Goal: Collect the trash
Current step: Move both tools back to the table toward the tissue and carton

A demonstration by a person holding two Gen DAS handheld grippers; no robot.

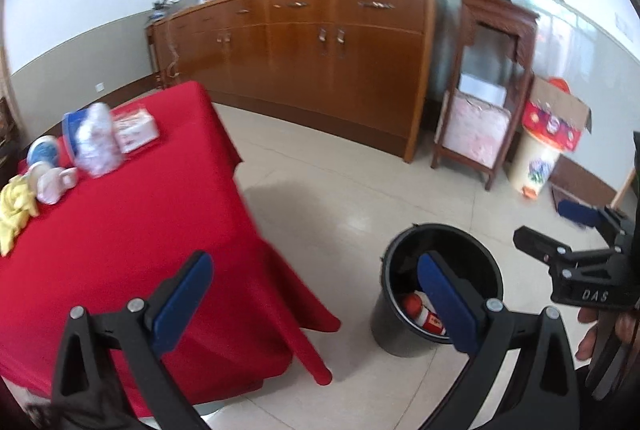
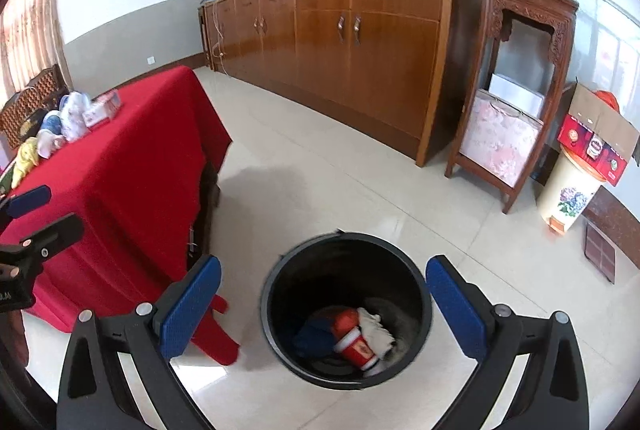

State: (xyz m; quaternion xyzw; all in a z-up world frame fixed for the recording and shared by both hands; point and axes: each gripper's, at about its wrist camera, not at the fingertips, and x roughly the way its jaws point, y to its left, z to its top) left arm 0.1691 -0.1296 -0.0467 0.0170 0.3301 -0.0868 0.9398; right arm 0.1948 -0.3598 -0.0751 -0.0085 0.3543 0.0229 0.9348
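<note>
On the far left edge of the red-draped surface (image 1: 120, 222) lies a crumpled yellow cloth (image 1: 14, 208), soft and limp, best pinched at a raised fold. Next to it stand small white cups (image 1: 54, 184) and a blue-and-white tub (image 1: 44, 150): light and stiff, probably easy to crush, so a gentle hold across the rim suits them. Toward the far corner sits a crinkled clear plastic bag (image 1: 96, 140), slippery and shapeless, to be taken by a bunched part, with a tissue pack (image 1: 136, 128) just beside it.

The left gripper (image 1: 316, 294) hovers with its fingers wide apart, holding nothing. To the right, on the floor, the black bin (image 2: 348, 310) already contains a red cup (image 2: 354, 340), a white rag and something blue. The right gripper (image 2: 324, 304) hangs above it, fingers spread, empty.
</note>
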